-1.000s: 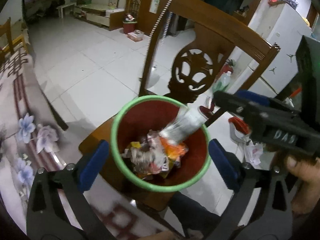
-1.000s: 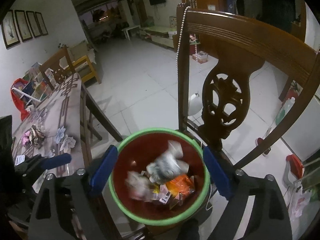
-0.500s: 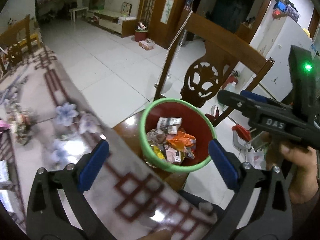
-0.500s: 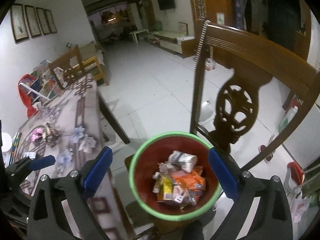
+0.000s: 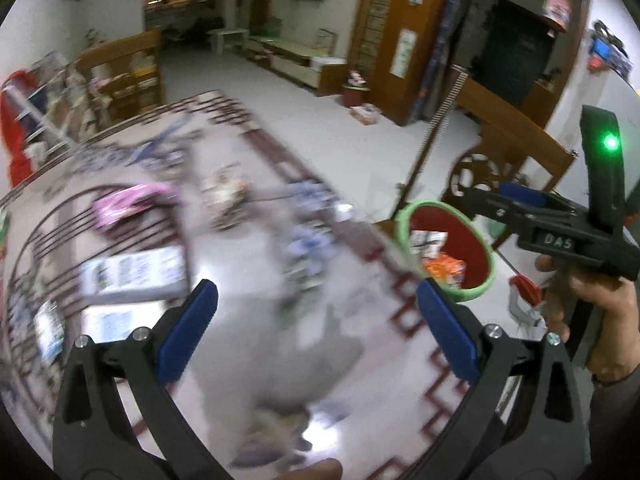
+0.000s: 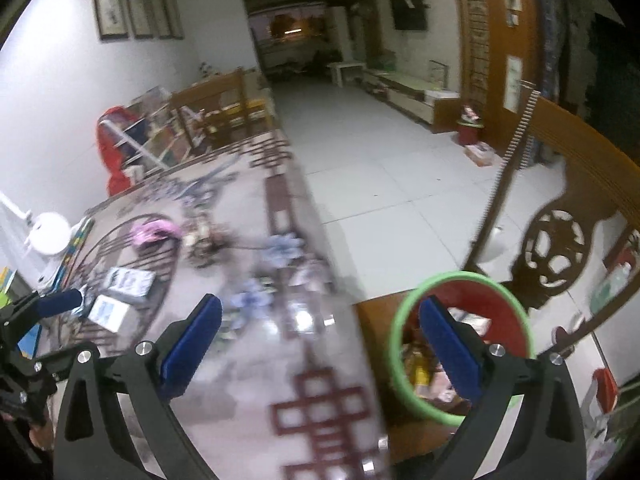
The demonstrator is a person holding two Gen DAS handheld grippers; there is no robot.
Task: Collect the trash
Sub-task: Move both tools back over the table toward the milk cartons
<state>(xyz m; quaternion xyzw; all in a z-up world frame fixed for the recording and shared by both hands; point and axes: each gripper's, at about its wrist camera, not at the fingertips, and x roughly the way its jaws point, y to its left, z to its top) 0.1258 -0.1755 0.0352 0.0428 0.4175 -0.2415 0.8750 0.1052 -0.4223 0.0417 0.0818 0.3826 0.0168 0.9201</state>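
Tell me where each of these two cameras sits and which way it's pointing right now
Left wrist: rides the left gripper, looking across the patterned table toward the pink wrapper; its own open blue fingers and the person's right hand holding the right gripper show.
Right wrist: rides the right gripper, facing down the table; its open fingers show, the left gripper at the left edge.
Shared: green-rimmed trash bin, carved chair, pink wrapper.

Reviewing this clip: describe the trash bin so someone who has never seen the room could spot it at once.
Find the carved wooden chair beside the long patterned table. On its seat stands the bin, a round red bucket with wrappers inside. Its bright green rim sets it apart from the brown wood around it.
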